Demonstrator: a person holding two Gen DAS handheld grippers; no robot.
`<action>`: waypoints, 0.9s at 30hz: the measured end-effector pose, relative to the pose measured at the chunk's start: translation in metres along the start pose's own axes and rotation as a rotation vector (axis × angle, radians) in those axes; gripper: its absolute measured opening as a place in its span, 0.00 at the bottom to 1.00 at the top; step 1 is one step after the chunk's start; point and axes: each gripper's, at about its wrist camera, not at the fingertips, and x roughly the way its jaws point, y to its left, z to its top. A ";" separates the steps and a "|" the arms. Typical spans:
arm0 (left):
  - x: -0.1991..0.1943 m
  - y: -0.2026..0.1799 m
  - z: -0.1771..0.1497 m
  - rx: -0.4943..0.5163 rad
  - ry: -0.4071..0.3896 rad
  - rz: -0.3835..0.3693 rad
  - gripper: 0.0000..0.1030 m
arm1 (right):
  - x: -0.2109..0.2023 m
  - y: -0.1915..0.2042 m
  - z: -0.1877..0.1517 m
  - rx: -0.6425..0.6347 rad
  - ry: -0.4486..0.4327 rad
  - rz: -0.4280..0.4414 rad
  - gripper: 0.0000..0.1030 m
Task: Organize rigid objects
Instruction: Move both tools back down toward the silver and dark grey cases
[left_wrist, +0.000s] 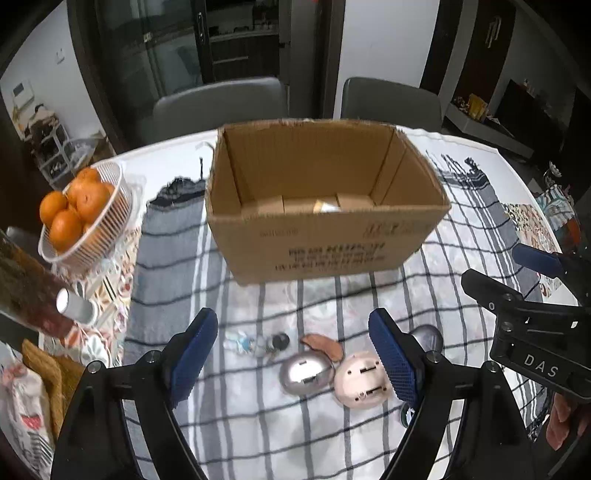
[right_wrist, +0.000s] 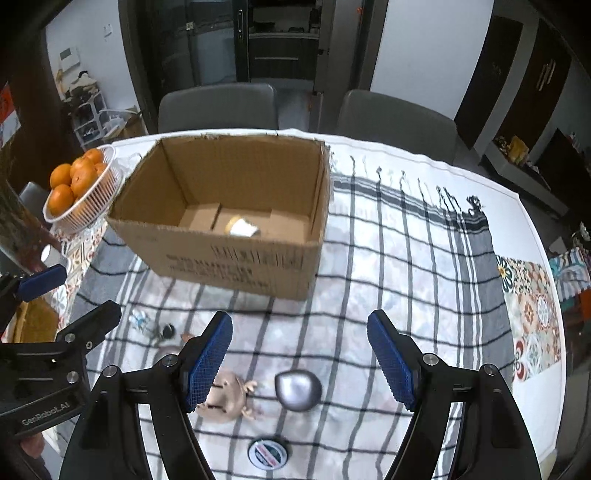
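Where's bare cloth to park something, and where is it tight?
Free: the checked cloth right of the cardboard box, out to its fringed edge. Crowded: the strip in front of the box, with the silver shells, pink figure and round tin; also the left edge by the orange basket.

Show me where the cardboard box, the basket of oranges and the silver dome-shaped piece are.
cardboard box (right_wrist: 236, 258), right wrist view, on its printed front wall.
basket of oranges (left_wrist: 122, 199), left wrist view, on its white wire rim.
silver dome-shaped piece (right_wrist: 298, 389), right wrist view, on its rounded top.

Black hand-held gripper (left_wrist: 295, 354) w/ blue pads (left_wrist: 194, 356)
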 end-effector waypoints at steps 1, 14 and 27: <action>0.002 -0.001 -0.002 -0.005 0.009 -0.002 0.82 | 0.001 0.000 -0.003 0.000 0.005 -0.001 0.74; 0.036 -0.007 -0.027 -0.030 0.124 0.001 0.82 | 0.041 -0.008 -0.032 0.041 0.160 0.034 0.74; 0.083 -0.003 -0.047 -0.085 0.254 -0.009 0.82 | 0.080 -0.008 -0.057 0.051 0.291 0.013 0.74</action>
